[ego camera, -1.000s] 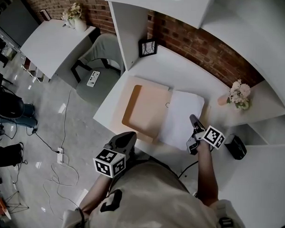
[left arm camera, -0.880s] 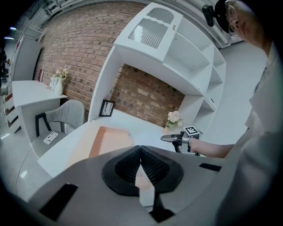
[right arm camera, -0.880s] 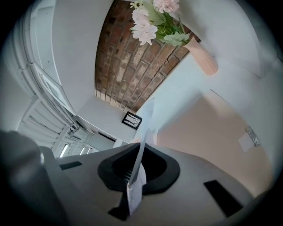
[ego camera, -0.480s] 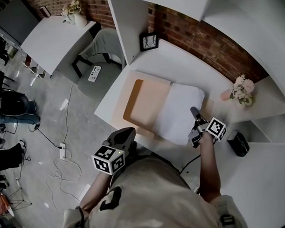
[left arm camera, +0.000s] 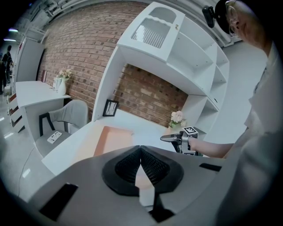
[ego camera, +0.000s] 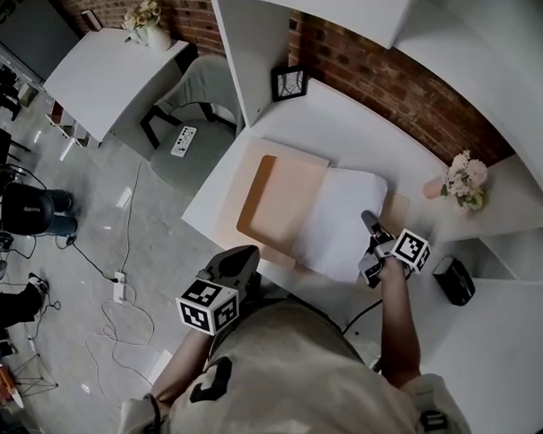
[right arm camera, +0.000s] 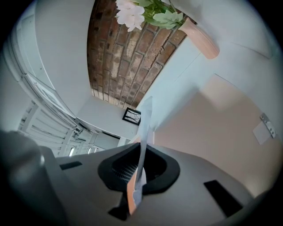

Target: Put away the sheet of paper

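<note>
A white sheet of paper (ego camera: 343,219) lies over the right half of an open peach folder (ego camera: 277,198) on the white desk (ego camera: 345,134). My right gripper (ego camera: 369,224) is shut on the sheet's near right edge. In the right gripper view the sheet (right arm camera: 144,128) runs edge-on between the jaws of that gripper (right arm camera: 139,167), above the folder's inner face (right arm camera: 230,128). My left gripper (ego camera: 242,258) hangs at the desk's front edge, left of the sheet. It is shut and empty, as the left gripper view (left arm camera: 140,161) shows.
A pink vase of flowers (ego camera: 458,178) stands at the desk's right, a small picture frame (ego camera: 287,81) at the back left, a black box (ego camera: 452,280) on the right shelf. A grey chair (ego camera: 200,102) with a remote (ego camera: 183,140) stands left of the desk.
The right gripper keeps its hold on the sheet and has barely shifted over the folder. The left gripper stays where it was. The head view drifted slightly.
</note>
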